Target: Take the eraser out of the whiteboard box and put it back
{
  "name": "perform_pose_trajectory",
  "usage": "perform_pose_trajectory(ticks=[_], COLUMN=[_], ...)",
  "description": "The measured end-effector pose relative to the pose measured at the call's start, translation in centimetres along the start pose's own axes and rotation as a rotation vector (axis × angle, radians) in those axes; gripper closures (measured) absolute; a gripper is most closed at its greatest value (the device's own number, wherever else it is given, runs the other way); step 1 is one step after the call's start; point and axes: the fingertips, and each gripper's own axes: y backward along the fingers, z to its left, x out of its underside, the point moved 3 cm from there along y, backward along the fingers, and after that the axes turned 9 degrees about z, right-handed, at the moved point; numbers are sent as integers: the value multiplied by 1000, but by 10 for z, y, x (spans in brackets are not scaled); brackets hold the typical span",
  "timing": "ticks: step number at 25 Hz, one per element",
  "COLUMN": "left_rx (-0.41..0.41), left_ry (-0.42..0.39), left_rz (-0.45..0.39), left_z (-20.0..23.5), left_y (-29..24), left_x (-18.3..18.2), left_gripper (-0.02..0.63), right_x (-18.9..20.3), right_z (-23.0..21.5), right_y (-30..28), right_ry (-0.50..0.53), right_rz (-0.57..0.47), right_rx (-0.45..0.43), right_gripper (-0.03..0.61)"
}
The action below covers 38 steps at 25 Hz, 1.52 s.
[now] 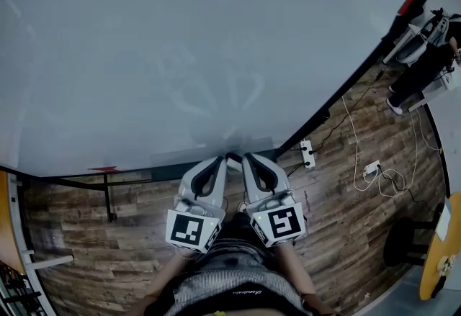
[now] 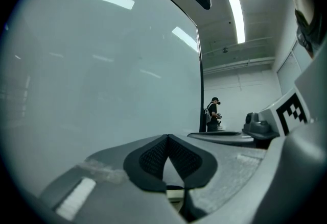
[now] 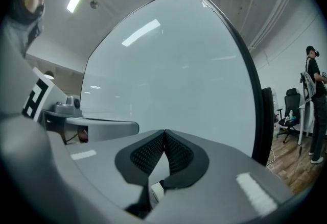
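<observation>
My left gripper and my right gripper are side by side, their tips almost meeting. Both point level at the large pale grey whiteboard that stands straight ahead of me. In each gripper's own view the black ribbed pads are pressed together at the tips with nothing between them, so both are closed and empty. The eraser I am to lift out shows in none of my views, and I cannot pick out the whiteboard box with any certainty. The only candidate is a dim dark strip along the board's lower edge, right where my tips sit in the head view, and it may be no more than a reflection. A small red thing lies farther left along that edge, too small to identify. If the box does run along that bottom edge, I judge the eraser lies low and close ahead, its long axis along the board and so crosswise to both grippers. At the centre neither hand is nearer; toward the red thing my left one would be. Either way, I reckon a gripper must open and dip toward that edge first.
</observation>
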Motion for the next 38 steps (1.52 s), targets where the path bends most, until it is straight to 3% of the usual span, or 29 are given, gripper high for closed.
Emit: perform_pose_trajectory(ticks=[11, 38], left_rx=[-17, -12], left_ry=[0, 36], left_rz=[31, 100], left_z=[-4, 2], left_y=[-3, -1], left_x=[7, 32], left_gripper=[612, 612], right_x=[7, 76], right_z=[-4, -3], right_y=[-5, -25], right_ry=[5, 14], right_rz=[23, 247], right_rx=[-25, -35], right_gripper=[580, 572])
